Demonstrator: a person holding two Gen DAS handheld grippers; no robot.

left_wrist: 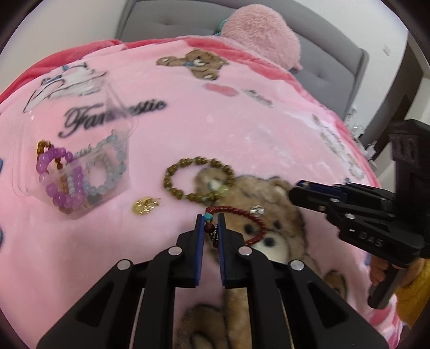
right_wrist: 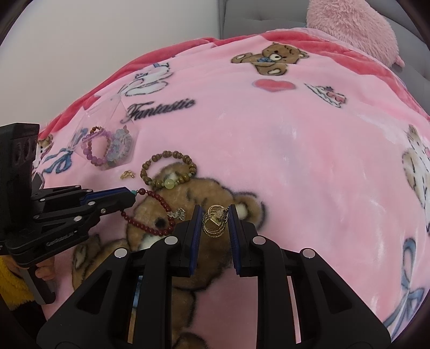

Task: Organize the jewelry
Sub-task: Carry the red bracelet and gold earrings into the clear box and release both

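Note:
My left gripper (left_wrist: 210,218) is shut on the bead end of a dark red bracelet (left_wrist: 242,212) with a turquoise bead and a silver charm; the loop trails over the blanket's bear print. It also shows in the right wrist view (right_wrist: 150,214). My right gripper (right_wrist: 215,212) is closed around gold hoop earrings (right_wrist: 214,221), its pads touching them. An olive bead bracelet (left_wrist: 197,178) and a small gold piece (left_wrist: 145,206) lie loose. A clear plastic box (left_wrist: 72,171) holds purple, pale blue and amber bracelets.
Everything lies on a pink fleece blanket (right_wrist: 295,150) with bear prints, over a bed. A fluffy pink pillow (left_wrist: 263,32) and grey headboard (left_wrist: 166,24) are at the back. The blanket drops off at the right edge in the left wrist view.

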